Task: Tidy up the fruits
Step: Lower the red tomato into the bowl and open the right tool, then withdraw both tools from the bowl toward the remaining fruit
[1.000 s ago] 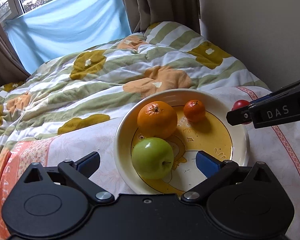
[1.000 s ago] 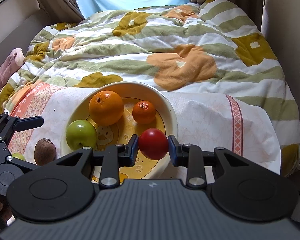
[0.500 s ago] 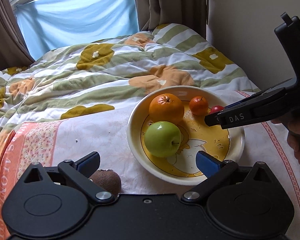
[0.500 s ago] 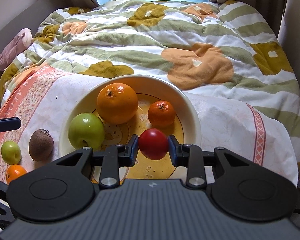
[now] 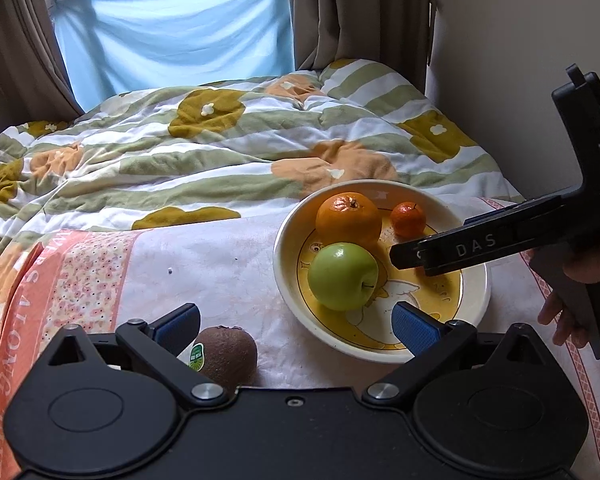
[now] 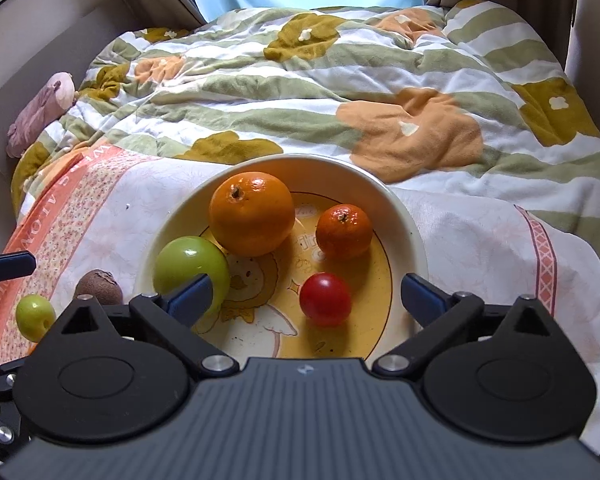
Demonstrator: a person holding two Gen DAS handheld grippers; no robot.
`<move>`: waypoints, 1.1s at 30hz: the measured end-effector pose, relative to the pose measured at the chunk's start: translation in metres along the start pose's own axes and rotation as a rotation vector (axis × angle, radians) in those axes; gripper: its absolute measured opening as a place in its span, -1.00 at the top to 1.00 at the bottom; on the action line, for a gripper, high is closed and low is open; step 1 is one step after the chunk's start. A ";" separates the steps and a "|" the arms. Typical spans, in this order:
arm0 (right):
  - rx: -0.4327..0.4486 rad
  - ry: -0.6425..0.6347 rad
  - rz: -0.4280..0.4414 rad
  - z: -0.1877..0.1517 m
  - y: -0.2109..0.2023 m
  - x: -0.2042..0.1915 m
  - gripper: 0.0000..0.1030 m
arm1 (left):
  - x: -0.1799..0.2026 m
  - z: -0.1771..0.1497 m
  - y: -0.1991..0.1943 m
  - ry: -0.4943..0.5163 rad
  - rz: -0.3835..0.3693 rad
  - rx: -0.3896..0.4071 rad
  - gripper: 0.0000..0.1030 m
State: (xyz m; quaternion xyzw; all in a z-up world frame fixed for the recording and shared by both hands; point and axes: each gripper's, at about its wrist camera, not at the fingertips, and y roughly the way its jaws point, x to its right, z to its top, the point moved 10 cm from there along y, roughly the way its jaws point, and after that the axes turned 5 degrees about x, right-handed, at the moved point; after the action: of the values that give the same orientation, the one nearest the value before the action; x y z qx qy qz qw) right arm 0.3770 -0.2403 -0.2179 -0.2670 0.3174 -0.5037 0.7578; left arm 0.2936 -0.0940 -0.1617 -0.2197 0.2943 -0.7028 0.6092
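A cream and yellow bowl point(image 6: 414, 240) on the bed holds a big orange point(image 6: 252, 213), a small mandarin point(image 6: 343, 232), a green apple point(image 6: 190, 266) and a red fruit point(image 6: 325, 299). My right gripper point(image 6: 306, 294) is open, its fingers on either side of the red fruit, which rests on the bowl floor. In the left wrist view the bowl point(image 5: 284, 264), orange point(image 5: 348, 218), mandarin point(image 5: 408, 219) and apple point(image 5: 342, 276) show, and the right gripper's arm hides the red fruit. My left gripper point(image 5: 296, 322) is open, above a brown kiwi point(image 5: 226, 354).
A small green fruit point(image 6: 35, 317) and the kiwi point(image 6: 99, 286) lie on the floral cloth point(image 6: 112, 216) left of the bowl. A striped flowered quilt point(image 6: 320, 92) covers the bed behind. A pink plush toy point(image 6: 40, 112) lies at the far left. A wall stands at the right.
My right gripper has opened and let go of the red fruit, which now rests in the bowl. My left gripper has drawn back to the left, bringing the kiwi into view.
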 end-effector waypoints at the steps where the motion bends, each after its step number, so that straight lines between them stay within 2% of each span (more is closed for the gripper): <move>1: 0.001 -0.004 -0.002 -0.001 -0.002 -0.001 -1.00 | -0.001 0.000 -0.001 -0.005 0.000 0.000 -1.00; 15: 0.067 -0.037 -0.027 0.002 -0.043 -0.007 -1.00 | -0.009 0.008 -0.035 -0.019 0.016 0.048 -1.00; 21: 0.073 -0.075 -0.042 0.003 -0.073 -0.025 -1.00 | -0.021 0.014 -0.062 -0.059 -0.003 0.081 -1.00; 24: 0.089 -0.091 -0.058 0.003 -0.093 -0.038 -1.00 | -0.029 0.018 -0.082 -0.048 -0.012 0.117 -1.00; 29: 0.123 -0.037 -0.095 -0.001 -0.125 -0.055 -1.00 | -0.047 0.018 -0.116 0.007 -0.006 0.169 -1.00; 33: 0.143 0.009 -0.115 -0.009 -0.148 -0.073 -1.00 | -0.066 0.010 -0.134 0.018 -0.016 0.179 -1.00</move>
State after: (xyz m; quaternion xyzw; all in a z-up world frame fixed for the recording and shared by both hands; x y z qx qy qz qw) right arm 0.2611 -0.2252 -0.1008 -0.2277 0.2680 -0.5688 0.7435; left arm 0.2138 -0.0191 -0.0596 -0.1603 0.2341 -0.7333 0.6179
